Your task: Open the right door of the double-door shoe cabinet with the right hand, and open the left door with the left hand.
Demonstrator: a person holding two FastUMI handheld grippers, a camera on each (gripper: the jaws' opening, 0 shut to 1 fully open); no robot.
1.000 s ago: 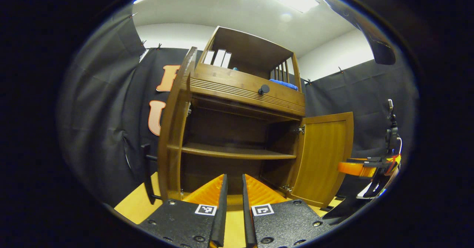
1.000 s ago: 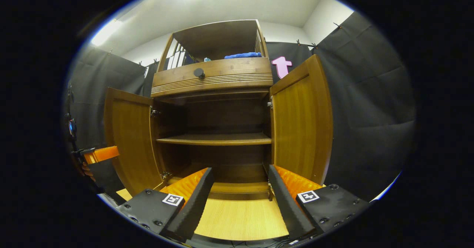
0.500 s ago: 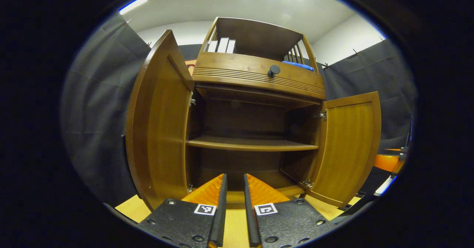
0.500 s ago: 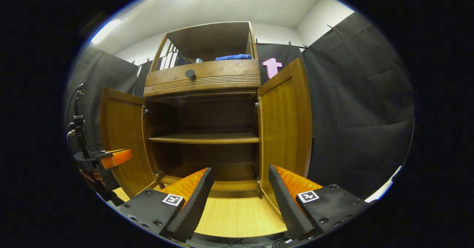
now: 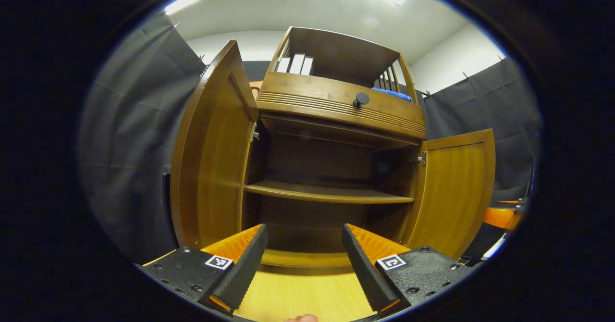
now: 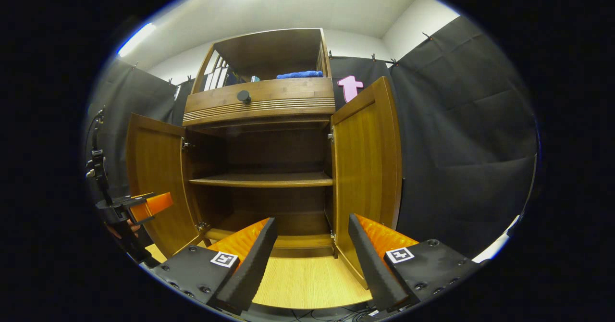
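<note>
We see both doors of the shoe cabinet (image 6: 262, 134) swung open — shelves bare. Our left tongs (image 5: 303, 254) and right tongs (image 6: 312, 250) gape wide, holding nothing.

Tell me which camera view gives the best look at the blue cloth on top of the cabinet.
The right gripper view: the blue cloth lies broadside along the top shelf's front edge. In the left gripper view the blue cloth is a smaller sliver, low behind the drawer front.
</note>
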